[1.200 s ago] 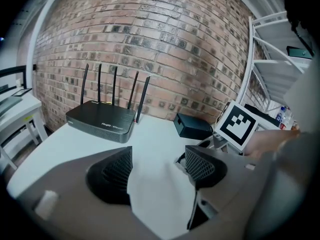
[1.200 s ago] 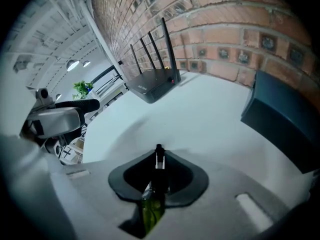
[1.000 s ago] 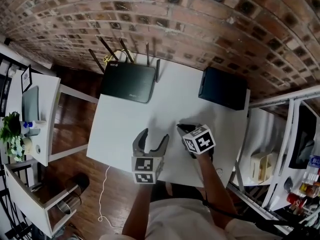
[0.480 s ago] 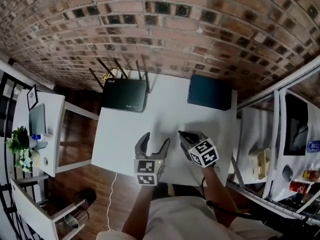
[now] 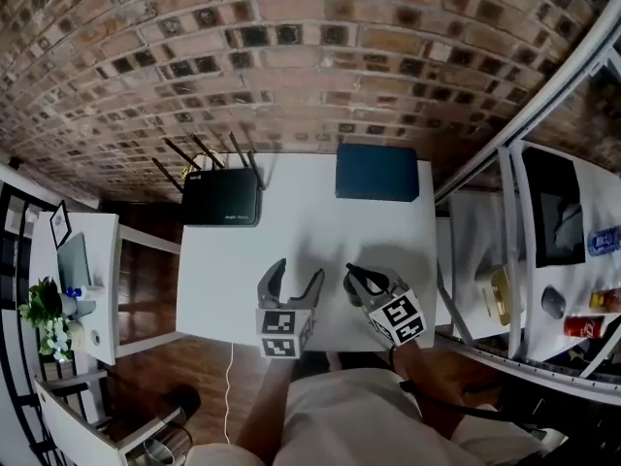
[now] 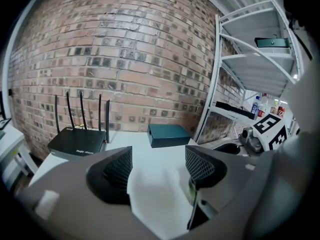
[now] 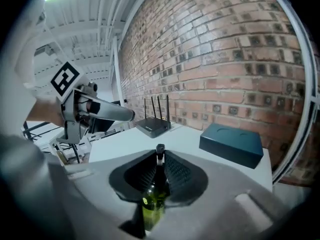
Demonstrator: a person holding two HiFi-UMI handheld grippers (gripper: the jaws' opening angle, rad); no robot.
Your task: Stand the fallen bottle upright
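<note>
A small green glass bottle [image 7: 154, 196] with a dark cap lies along my right gripper's jaws, neck pointing away from the camera. My right gripper [image 7: 160, 159] is shut on its neck and holds it above the white table [image 7: 200, 139]. In the head view the right gripper [image 5: 355, 278] hangs over the table's front right and hides the bottle. My left gripper [image 5: 297, 272] is beside it on the left, open, with nothing between its pads [image 6: 116, 171]; only the bare tabletop [image 6: 155, 184] shows in the gap.
A black router [image 5: 221, 200] with several antennas sits at the table's back left, a dark teal box [image 5: 376, 173] at the back right, both near the brick wall. Metal shelving [image 5: 543, 260] stands to the right, a side table with a plant [image 5: 44, 314] to the left.
Both grippers have lifted off the table's front part, the right one tilting as it carries the bottle. The head camera has swung, so the table sits more centrally.
</note>
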